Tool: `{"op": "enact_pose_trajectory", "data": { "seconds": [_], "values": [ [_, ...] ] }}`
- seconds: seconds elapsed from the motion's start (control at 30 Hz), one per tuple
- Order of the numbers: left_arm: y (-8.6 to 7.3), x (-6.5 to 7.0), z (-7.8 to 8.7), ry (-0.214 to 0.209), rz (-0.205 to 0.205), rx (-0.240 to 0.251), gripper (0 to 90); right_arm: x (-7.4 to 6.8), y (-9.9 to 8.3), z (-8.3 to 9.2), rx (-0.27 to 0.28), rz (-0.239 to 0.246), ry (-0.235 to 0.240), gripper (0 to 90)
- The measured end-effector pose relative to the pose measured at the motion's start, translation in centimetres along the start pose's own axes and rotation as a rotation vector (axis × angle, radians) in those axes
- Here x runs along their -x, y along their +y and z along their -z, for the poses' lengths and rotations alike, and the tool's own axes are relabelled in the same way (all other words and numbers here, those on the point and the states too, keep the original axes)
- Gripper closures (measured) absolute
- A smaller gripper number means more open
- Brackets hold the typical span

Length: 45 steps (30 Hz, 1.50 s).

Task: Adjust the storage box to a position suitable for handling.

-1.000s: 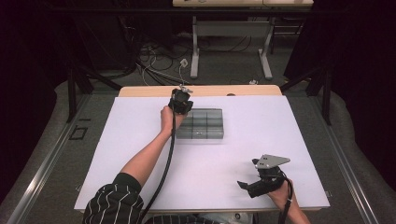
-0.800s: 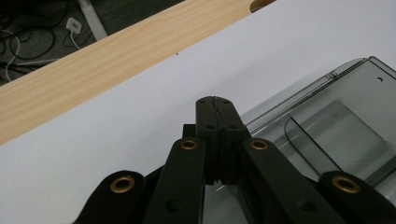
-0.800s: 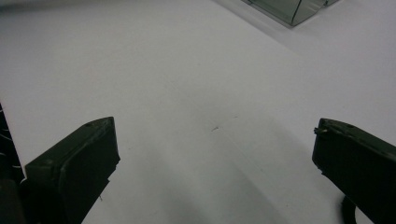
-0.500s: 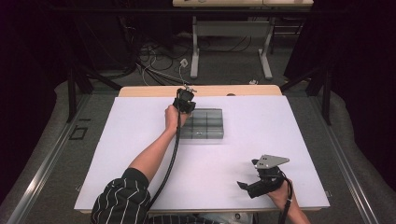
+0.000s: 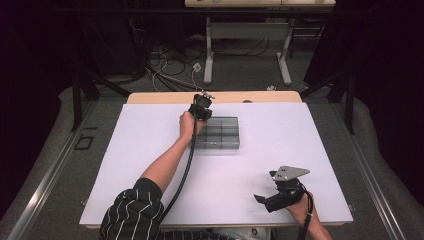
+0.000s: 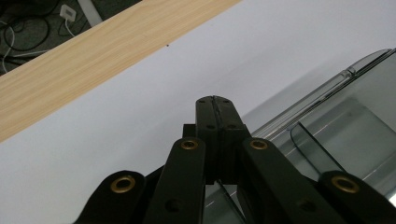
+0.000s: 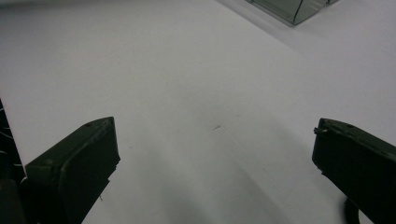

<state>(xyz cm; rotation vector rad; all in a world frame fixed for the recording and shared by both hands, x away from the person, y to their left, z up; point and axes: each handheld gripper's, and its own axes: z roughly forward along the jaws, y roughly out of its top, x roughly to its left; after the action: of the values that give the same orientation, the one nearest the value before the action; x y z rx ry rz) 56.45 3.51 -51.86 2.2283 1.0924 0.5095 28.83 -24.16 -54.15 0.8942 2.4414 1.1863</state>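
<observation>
One white table (image 5: 150, 150), one clear compartmented box (image 5: 220, 134) lying on it toward the far middle, and two hand-held grippers. The high view gives the whole layout, with the box's grid of compartments; the left gripper view gives instead the box's rounded corner (image 6: 359, 70), its inner dividers, and the bare wooden strip (image 6: 93, 51) along the table's far edge, while the right gripper view catches one box corner (image 7: 292, 11) well beyond bare tabletop. Left gripper (image 6: 215, 100): jaws pressed fully together, empty, poised at the box's far left corner, contact not discernible; right gripper (image 7: 212, 140): jaws spread wide, empty, near the table's front right, well apart from the box.
</observation>
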Motion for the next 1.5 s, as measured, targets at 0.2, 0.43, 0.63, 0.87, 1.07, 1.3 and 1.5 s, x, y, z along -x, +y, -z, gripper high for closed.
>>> {"op": "enact_pose_trajectory", "data": {
  "seconds": [0.2, 0.43, 0.63, 0.87, 1.07, 1.3, 1.5],
  "values": [
    [0.1, 0.5, -0.3, -0.009, -0.008, -0.02, 90.0, -0.1, 0.0, 0.1, -0.001, -0.007, -0.003, 0.0],
    [-0.2, 1.0, 0.1, -0.017, -0.016, -0.036, 90.0, 0.0, 0.0, 0.1, 0.001, 0.0, -0.002, 0.0],
    [-0.6, 1.3, 0.4, -0.023, -0.025, -0.027, 90.0, -0.1, 0.0, 0.1, -0.002, -0.005, -0.003, 0.0],
    [-1.0, 1.6, 0.8, -0.023, -0.037, -0.036, 90.0, -0.1, 0.0, 0.1, -0.001, -0.003, -0.005, 0.0],
    [-1.3, 1.9, 1.0, -0.029, -0.043, -0.034, 90.0, -0.1, 0.0, 0.1, -0.003, -0.005, -0.004, 0.0],
    [-1.7, 2.2, 1.4, -0.031, -0.051, -0.037, 90.0, 0.0, 0.0, 0.0, -0.002, -0.001, -0.001, 0.0],
    [-2.0, 2.5, 1.7, -0.034, -0.051, -0.034, 90.0, 0.0, 0.0, 0.0, -0.003, -0.002, 0.001, 0.0]
  ]
}}
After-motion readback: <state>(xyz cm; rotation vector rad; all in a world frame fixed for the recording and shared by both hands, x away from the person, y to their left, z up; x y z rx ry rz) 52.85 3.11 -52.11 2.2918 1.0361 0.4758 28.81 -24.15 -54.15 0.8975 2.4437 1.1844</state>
